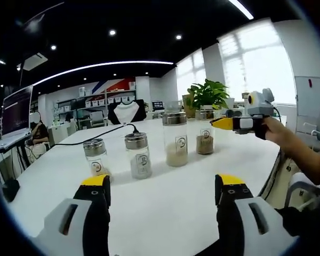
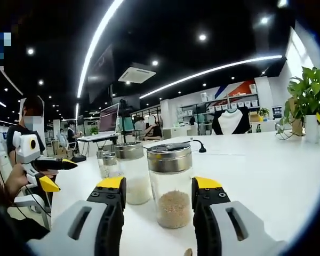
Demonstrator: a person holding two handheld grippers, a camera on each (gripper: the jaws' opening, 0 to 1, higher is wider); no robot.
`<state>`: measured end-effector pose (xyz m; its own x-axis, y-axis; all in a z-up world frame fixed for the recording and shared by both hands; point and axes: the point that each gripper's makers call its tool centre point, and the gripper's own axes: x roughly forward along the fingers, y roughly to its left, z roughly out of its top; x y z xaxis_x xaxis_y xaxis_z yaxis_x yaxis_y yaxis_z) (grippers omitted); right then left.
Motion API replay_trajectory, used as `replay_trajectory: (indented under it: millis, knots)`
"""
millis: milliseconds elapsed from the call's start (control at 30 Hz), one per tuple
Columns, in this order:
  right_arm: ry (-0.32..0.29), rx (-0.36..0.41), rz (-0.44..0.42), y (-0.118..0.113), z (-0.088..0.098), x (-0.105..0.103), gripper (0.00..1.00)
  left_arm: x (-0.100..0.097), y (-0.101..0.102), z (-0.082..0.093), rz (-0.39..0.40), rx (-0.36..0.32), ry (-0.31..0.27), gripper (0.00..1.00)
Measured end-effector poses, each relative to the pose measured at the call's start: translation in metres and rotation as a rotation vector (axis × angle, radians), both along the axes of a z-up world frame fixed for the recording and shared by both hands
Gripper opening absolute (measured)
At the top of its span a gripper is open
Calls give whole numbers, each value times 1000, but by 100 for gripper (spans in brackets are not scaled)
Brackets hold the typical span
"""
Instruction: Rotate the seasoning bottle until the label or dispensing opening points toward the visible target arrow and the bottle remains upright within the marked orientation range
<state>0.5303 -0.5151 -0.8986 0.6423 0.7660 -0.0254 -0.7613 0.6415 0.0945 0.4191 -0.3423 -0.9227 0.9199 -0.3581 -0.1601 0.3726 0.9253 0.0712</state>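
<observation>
Table (image 1: 165, 202): white, long; a row of jars runs across its middle, a black cable trails toward the far edge.
Plant (image 1: 208, 95): one potted plant at the far right corner.
Jars counted: four glass seasoning jars with metal lids, all upright, as the left gripper view shows them: two short, one tall, one short.
Seasoning bottle (image 2: 170, 184): the end jar of the row nearest the table's right edge, brown granules in its lower part, lid on. In the left gripper view it is the far right jar (image 1: 205, 137).
Key relation: the bottle stands straight ahead of the right gripper (image 2: 159, 193), framed between its jaws and near their tips; its long axis is vertical, crosswise to the jaws' reach. The right gripper is clearly the nearer one.
Right gripper: jaws spread wider than the bottle, holding nothing.
Left gripper (image 1: 162, 188): jaws wide apart, empty, hovering over the near edge, well apart from the row.
Target arrow: I cannot make one out.
</observation>
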Motion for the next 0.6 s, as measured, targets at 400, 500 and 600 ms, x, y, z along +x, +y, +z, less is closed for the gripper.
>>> replay_trajectory:
  millis: [400,500,600]
  knots:
    - [14,-26,-36,-5,-8,-26,52,-13,8,2,-7,0,-1,90]
    - [22,-40,-55,-8,-10,-36,56,-15,11,2,-6,-13,-1,90]
    - [23,-52,-63,-9,-11,-47,58,-17,12,2,-2,-16,-2,90]
